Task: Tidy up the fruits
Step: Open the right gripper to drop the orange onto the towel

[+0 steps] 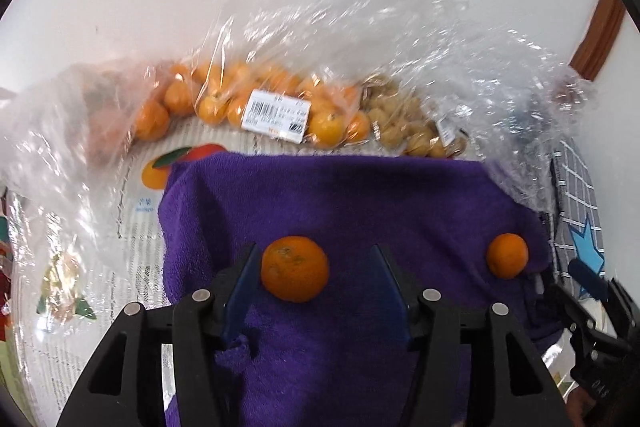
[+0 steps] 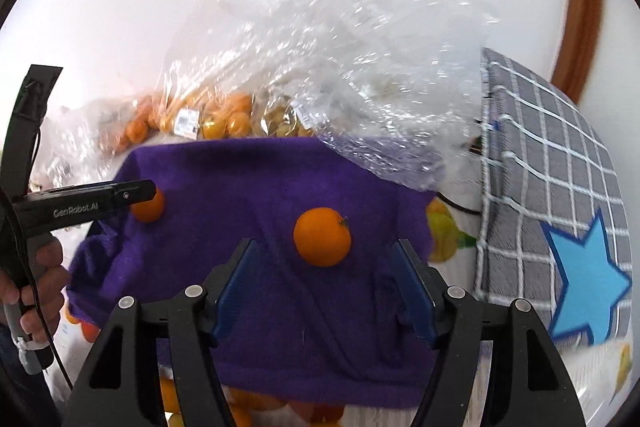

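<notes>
Two loose oranges lie on a purple towel (image 1: 360,195). In the left wrist view my left gripper (image 1: 314,269) is open, with one orange (image 1: 295,268) between its fingers, close to the left finger. The second orange (image 1: 507,255) lies to the right. In the right wrist view my right gripper (image 2: 326,267) is open, with that second orange (image 2: 322,237) just ahead between the fingertips. The left gripper (image 2: 132,197) shows at the left of that view, over the first orange (image 2: 150,209). The towel (image 2: 260,187) spans the middle.
Clear plastic bags (image 1: 260,107) of oranges and small yellowish fruits (image 1: 404,125) lie behind the towel, against a white wall. A grey checked box with a blue star (image 2: 560,207) stands to the right. A fruit-printed tablecloth (image 1: 132,227) covers the table.
</notes>
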